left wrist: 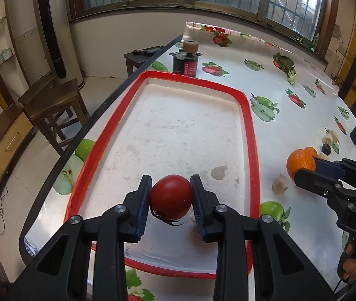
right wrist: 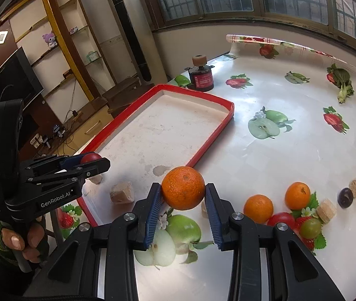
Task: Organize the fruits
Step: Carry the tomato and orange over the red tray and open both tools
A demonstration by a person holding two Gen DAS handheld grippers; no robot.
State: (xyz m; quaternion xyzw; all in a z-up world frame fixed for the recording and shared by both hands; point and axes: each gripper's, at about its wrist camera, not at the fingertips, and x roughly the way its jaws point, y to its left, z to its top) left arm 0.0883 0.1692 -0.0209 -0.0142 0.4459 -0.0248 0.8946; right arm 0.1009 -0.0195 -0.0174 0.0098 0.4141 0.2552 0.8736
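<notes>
Red tomato [left wrist: 171, 197]: clamped in my left jaws [left wrist: 171, 195], above tray [left wrist: 253, 135], ready for setting down.
Orange mandarin [right wrist: 183, 187]: pinched by my right jaws [right wrist: 183, 195], near tray edge, over tabletop [right wrist: 278, 155].

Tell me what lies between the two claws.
In the right wrist view, a tan chunk lies on the tray, between the left claw with its tomato and the right claw with its orange.
</notes>
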